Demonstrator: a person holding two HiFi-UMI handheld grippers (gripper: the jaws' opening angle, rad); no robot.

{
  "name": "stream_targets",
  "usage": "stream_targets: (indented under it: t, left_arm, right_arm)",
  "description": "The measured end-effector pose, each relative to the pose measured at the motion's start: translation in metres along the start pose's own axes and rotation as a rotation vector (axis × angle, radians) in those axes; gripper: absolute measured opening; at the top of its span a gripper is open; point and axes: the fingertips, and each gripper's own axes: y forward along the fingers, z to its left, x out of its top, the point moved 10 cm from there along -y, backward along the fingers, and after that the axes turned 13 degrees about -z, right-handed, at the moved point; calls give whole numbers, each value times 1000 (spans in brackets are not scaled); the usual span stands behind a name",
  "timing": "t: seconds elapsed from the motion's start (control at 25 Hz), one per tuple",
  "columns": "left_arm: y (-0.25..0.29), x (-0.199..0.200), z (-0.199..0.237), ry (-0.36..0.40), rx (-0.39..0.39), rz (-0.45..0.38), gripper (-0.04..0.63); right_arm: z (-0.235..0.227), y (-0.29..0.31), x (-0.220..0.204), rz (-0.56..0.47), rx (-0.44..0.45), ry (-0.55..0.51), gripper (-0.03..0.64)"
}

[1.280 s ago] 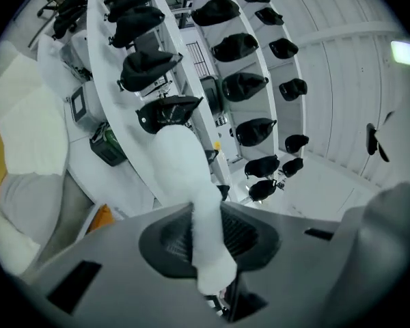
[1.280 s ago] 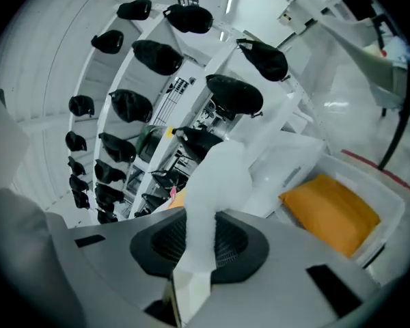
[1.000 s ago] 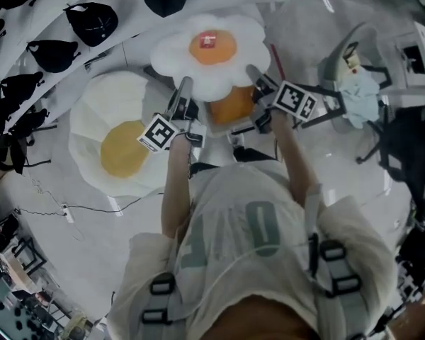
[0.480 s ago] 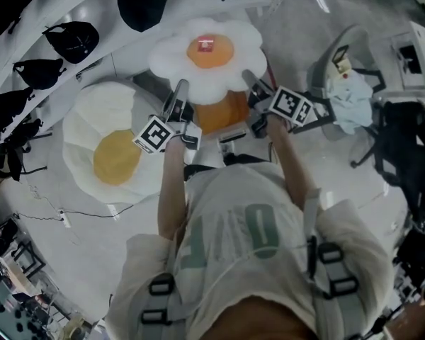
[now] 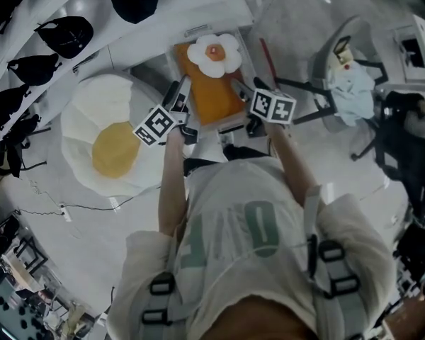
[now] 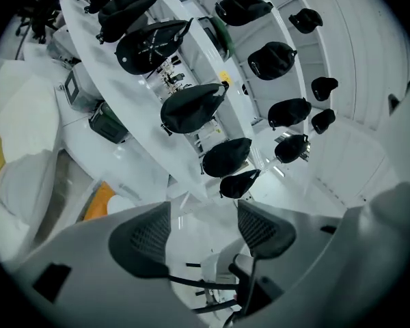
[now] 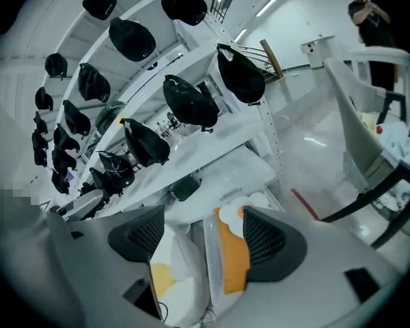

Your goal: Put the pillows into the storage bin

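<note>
A white flower-shaped pillow with an orange middle (image 5: 214, 55) (image 7: 244, 207) lies on an orange pillow (image 5: 209, 94) (image 7: 232, 255) inside the clear storage bin (image 5: 235, 122). A big fried-egg pillow (image 5: 113, 144) (image 7: 165, 280) rests on the floor to the bin's left. My left gripper (image 5: 180, 94) (image 6: 203, 214) hovers at the bin's left rim, my right gripper (image 5: 244, 91) (image 7: 203, 224) at its right rim. Both sets of jaws have just been opening and stand open with nothing between them.
White shelves with several black caps (image 5: 71, 30) (image 6: 191, 108) curve round behind the bin. A grey chair with cloth on it (image 5: 350, 76) stands at the right. A cable (image 5: 64, 210) trails over the floor at the left. A person (image 7: 369, 12) stands far off.
The flower pillow, held up between both grippers before, now lies in the bin on the orange pillow. Both grippers have let go, opened and sunk toward the bin's rim.
</note>
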Motion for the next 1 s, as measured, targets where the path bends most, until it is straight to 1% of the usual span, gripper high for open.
stream_targets:
  t: [0.16, 0.32, 0.44, 0.52, 0.6, 0.64, 0.68, 0.72, 0.76, 0.8, 0.84, 0.88, 0.92, 0.96, 1.0]
  left_arm:
    - [-1, 1, -4, 4, -7, -5, 284]
    - [-1, 7, -13, 33, -29, -12, 284]
    - [3, 20, -27, 89, -59, -32, 284]
    - [6, 36, -45, 150, -91, -58, 284]
    - [5, 53, -66, 241, -106, -104, 282]
    - [2, 62, -78, 304, -95, -142, 282]
    - [-2, 70, -91, 380, -82, -189, 281]
    - [-7, 78, -106, 471, -71, -238, 262]
    - [-13, 84, -121, 571, -62, -286, 208]
    - [-21, 88, -137, 674, -53, -333, 145]
    - [-29, 91, -152, 771, -43, -379, 98]
    - [-38, 91, -165, 855, -32, -423, 44]
    - [-47, 91, -176, 924, -24, -465, 26]
    - [-57, 88, -185, 976, -20, -502, 17]
    - [-66, 84, -192, 1012, -21, -531, 14]
  right_arm:
    - [5, -3, 5, -23, 11, -20, 327]
    - [8, -6, 12, -47, 18, -53, 327]
    - [15, -8, 27, -87, 43, -98, 327]
    - [27, -11, 45, -149, 86, -156, 327]
    - [47, -18, 70, -227, 141, -252, 325]
    - [59, -24, 83, -265, 178, -303, 325]
    - [71, -29, 96, -304, 221, -349, 325]
    - [84, -36, 108, -347, 261, -392, 324]
    - [97, -43, 119, -393, 292, -436, 319]
    - [109, -51, 128, -439, 312, -481, 290]
    - [121, -59, 134, -483, 327, -524, 236]
    - [132, -68, 139, -524, 339, -561, 165]
    - [141, -76, 141, -558, 354, -588, 93]
    - [150, -83, 140, -582, 373, -609, 56]
    - [157, -90, 138, -596, 395, -629, 35]
